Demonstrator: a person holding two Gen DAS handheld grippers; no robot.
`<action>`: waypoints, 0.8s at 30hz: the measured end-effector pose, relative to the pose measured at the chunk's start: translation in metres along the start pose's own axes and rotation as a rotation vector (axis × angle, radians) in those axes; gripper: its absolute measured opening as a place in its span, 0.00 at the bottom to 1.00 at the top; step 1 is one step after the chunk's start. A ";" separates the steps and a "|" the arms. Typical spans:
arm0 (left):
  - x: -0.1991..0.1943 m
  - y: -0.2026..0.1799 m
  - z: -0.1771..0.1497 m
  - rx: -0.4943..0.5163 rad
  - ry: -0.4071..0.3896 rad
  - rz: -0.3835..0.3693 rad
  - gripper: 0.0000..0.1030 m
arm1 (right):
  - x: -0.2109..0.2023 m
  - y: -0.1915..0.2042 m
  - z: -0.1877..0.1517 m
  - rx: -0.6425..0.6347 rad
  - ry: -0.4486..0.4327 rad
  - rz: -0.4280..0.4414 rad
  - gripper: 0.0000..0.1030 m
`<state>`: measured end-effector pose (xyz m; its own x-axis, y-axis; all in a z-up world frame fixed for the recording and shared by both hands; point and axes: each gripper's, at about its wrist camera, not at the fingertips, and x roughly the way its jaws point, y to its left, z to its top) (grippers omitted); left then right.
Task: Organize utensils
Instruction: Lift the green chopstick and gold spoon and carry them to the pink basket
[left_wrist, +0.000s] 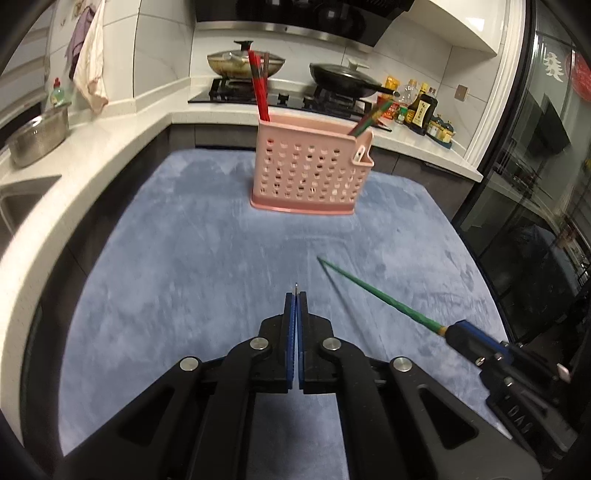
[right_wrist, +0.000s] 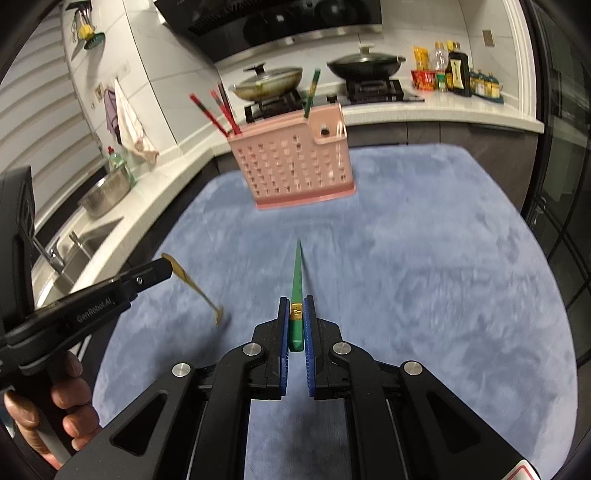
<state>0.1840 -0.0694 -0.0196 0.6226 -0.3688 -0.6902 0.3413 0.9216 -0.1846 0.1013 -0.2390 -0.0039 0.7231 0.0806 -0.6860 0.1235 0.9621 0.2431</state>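
A green chopstick (right_wrist: 296, 280) sits pinched at its thick, gold-banded end between the blue pads of my right gripper (right_wrist: 296, 308), tip aimed toward the pink perforated utensil basket (right_wrist: 291, 166) standing near the far edge of the blue mat (right_wrist: 424, 295). My left gripper (left_wrist: 296, 295) is pressed together on a slim gold utensil (right_wrist: 195, 286), which hangs down over the mat's left side; its exact type is hard to make out. Red chopsticks (left_wrist: 258, 88) lean in the basket's left end, another green one (right_wrist: 311, 92) in its right. Behind, two lidded pans (left_wrist: 243, 61) rest on the stove, with sauce bottles (left_wrist: 421, 107) on the counter's right stretch.
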 end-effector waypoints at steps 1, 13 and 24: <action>-0.002 0.000 0.005 0.003 -0.006 -0.001 0.00 | -0.003 0.000 0.005 0.002 -0.008 0.004 0.07; -0.022 -0.012 0.053 0.081 -0.032 0.032 0.00 | -0.034 0.004 0.076 -0.013 -0.115 0.020 0.07; -0.033 -0.026 0.125 0.088 -0.079 0.004 0.00 | -0.039 0.006 0.142 -0.018 -0.184 0.041 0.07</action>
<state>0.2431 -0.0962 0.0952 0.6761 -0.3770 -0.6330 0.3974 0.9101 -0.1174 0.1701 -0.2732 0.1220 0.8394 0.0723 -0.5387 0.0807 0.9635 0.2551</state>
